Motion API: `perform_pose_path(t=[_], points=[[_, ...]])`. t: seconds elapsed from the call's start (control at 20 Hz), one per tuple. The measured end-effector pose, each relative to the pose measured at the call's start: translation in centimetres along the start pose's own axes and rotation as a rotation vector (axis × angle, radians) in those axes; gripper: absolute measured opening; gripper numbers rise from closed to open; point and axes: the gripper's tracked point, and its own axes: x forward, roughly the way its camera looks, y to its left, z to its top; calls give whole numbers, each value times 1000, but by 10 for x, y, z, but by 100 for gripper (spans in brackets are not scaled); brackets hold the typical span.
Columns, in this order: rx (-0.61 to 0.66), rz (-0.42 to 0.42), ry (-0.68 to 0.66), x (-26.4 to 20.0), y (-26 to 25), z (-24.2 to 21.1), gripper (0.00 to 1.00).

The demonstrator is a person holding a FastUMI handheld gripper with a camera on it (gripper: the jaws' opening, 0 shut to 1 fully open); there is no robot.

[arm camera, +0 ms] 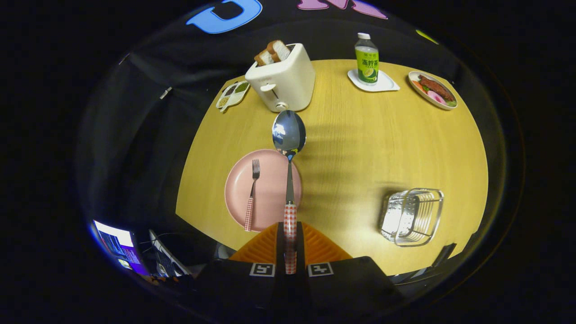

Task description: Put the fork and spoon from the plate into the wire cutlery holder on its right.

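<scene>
My gripper [290,234] is shut on the red-checked handle of the spoon [289,148], which sticks straight out ahead of the fingers, raised above the table with its shiny bowl over the plate's far rim. Below it lies the pink plate [270,198] with the fork [252,193] still on it, left of the spoon, tines pointing away. The wire cutlery holder [411,216] stands on the table to the right of the plate, well apart from the fingers.
On the round wooden table [360,148] beyond the plate stands a white toaster [283,78] with bread slices, a small compartment dish [233,93] to its left. A green bottle [366,58] on a white coaster and a plate of food [433,89] sit at the far right.
</scene>
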Motion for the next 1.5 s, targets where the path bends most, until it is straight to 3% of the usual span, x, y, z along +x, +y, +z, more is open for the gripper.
perform_pose_path(t=[0.25,0.4,0.6,1.1,1.5], points=[[-36,-50,64,-51,-62,-6,12],[-79,-114,226,-69,-104,-34,12],[-82,-125,447,-84,-133,-74,12],[-98,-222,845,-72,-173,-99,12],[-115,-283,984,-48,-176,-85,12]])
